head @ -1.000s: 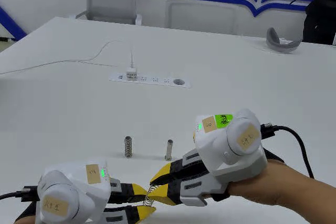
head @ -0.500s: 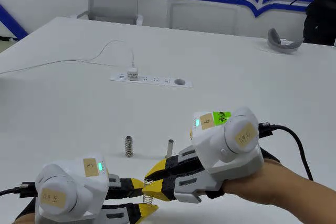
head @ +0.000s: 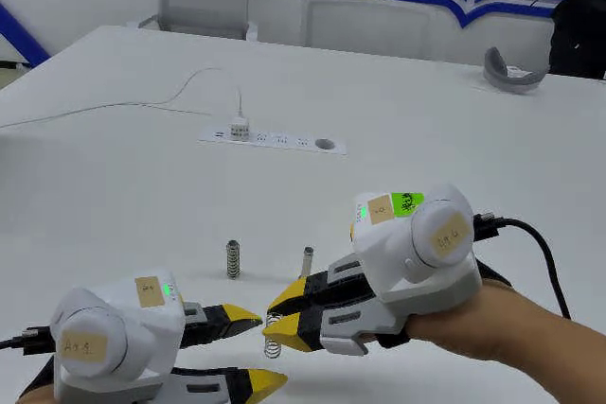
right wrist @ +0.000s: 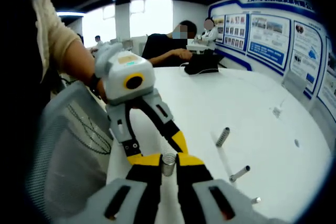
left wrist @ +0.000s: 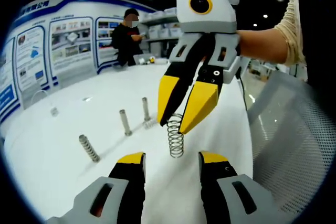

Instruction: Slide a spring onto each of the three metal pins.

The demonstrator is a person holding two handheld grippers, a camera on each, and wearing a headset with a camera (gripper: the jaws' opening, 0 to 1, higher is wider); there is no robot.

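Jaws: right gripper (head: 271, 319) pinches the spring (left wrist: 176, 136) by its top coil, centre frame; left gripper (left wrist: 171, 158) spread wide; likely light, squashy; hold gently.

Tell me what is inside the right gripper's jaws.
A spring, which the right gripper grips at its upper end; the lower coils show below. The tips cover the gripped coils from the side.

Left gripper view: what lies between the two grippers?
A spring, its top end pinched by the right gripper, hangs ahead of the open left gripper; the left gripper view shows it.
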